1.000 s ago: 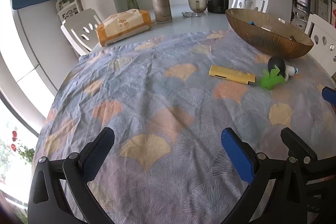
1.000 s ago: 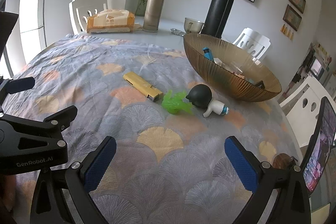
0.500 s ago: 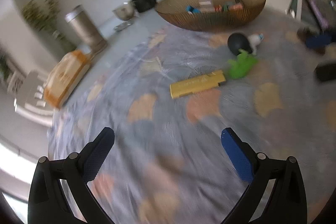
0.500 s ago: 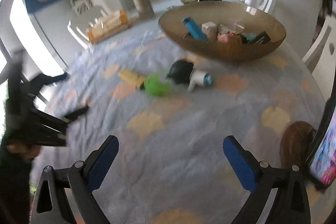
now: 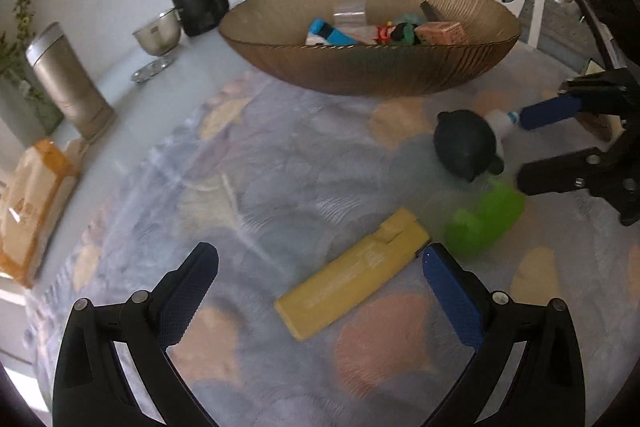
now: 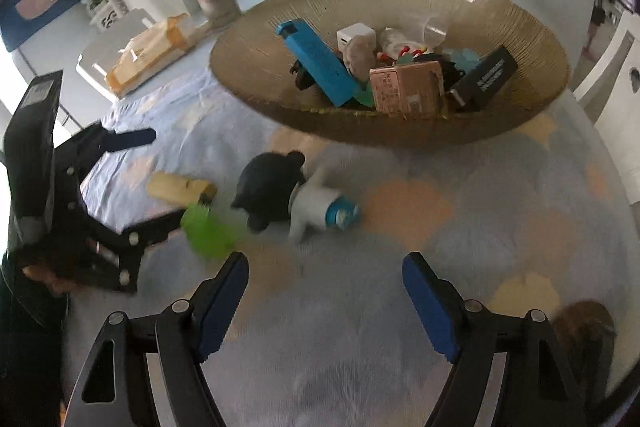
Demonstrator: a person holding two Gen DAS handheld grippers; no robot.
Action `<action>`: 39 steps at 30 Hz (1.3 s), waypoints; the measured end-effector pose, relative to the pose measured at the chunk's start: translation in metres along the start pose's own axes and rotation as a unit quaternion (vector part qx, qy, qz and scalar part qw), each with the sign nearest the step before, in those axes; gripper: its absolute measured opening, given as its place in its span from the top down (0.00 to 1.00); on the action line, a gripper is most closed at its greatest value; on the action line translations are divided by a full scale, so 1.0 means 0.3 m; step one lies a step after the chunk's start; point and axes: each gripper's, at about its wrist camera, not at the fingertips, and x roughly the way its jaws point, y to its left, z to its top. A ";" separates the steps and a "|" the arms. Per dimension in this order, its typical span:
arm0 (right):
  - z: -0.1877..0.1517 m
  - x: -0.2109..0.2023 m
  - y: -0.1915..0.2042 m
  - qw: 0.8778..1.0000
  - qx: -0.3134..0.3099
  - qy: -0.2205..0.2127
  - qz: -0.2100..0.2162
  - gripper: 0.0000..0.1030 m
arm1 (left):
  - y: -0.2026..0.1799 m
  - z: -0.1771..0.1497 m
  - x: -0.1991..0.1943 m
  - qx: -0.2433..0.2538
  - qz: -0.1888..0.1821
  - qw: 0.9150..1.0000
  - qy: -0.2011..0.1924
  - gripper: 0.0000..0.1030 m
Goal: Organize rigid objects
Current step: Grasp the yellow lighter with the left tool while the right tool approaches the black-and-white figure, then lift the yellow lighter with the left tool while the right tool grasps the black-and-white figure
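Between the spread, empty left tongs [image 5: 320, 279] lies a yellow bar [image 5: 352, 279] on the desk [image 5: 280, 167]. Beyond the right tongs [image 6: 324, 291], apart and just narrowing with nothing between them, lie a green toy [image 6: 208, 231] and black-and-white figure [image 6: 288, 191]; farther off stands the filled bowl [image 6: 520, 27].

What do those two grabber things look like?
Both look alike. The left gripper and the right gripper each have two black plastic arms with silver bolts, ending in fingers with bumpy blue pads. No cables, writing or sleeves are clear enough to tell.
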 end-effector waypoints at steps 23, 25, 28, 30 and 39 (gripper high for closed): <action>-0.173 -0.127 0.102 0.998 0.004 -0.039 0.049 0.40 | -0.084 -0.333 -0.283 -0.236 0.108 0.964 0.054 0.69; -0.211 -0.138 0.097 0.998 0.013 -0.035 0.050 0.40 | -0.085 -0.384 -0.320 -0.272 0.111 0.955 0.046 0.69; -0.256 -0.137 0.096 0.998 0.013 -0.031 0.050 0.39 | -0.091 -0.428 -0.347 -0.302 0.118 0.945 0.028 0.68; -0.275 -0.130 0.088 0.998 0.019 -0.025 0.054 0.39 | -0.097 -0.442 -0.355 -0.313 0.112 0.943 0.016 0.66; -0.370 -0.192 0.051 0.992 0.007 -0.025 0.123 0.26 | -0.149 -0.451 -0.361 -0.286 0.055 0.956 0.027 0.58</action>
